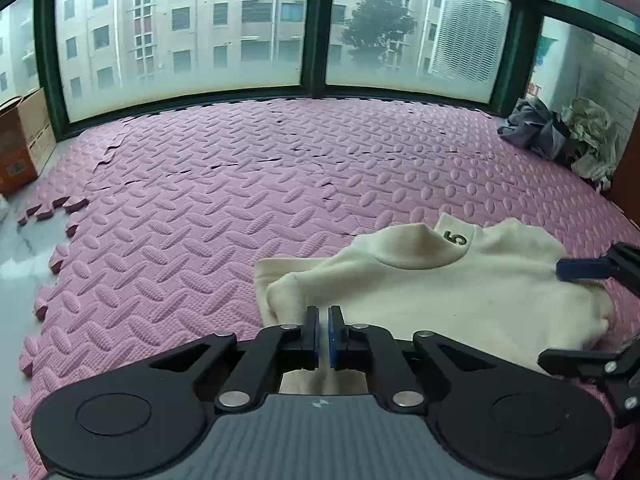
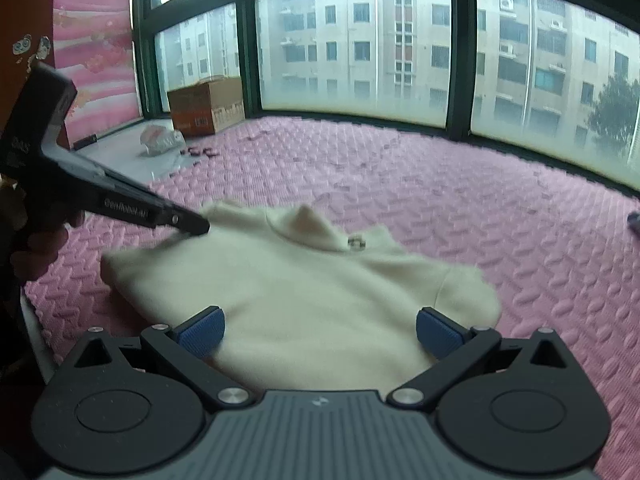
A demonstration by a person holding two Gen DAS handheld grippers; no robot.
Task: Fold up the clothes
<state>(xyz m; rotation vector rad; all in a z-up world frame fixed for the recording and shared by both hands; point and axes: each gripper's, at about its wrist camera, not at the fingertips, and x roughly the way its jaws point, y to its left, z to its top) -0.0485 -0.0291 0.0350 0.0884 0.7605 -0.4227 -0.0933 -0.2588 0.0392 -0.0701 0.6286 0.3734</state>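
Observation:
A cream sweater lies partly folded on the pink foam mat, its collar with a "5" tag pointing toward the window. My left gripper sits at the sweater's near left edge, its blue pads only a narrow slit apart and light cloth showing in the slit. In the right wrist view the left gripper rests its tip on the sweater at a shoulder. My right gripper stands wide open above the sweater's body, nothing between its pads. The right gripper also shows at the sweater's right side.
A cardboard box stands at the mat's left edge by the window, with a plastic bag near it on the bare floor. A heap of other clothes lies in the far right corner. A person's hand holds the left gripper.

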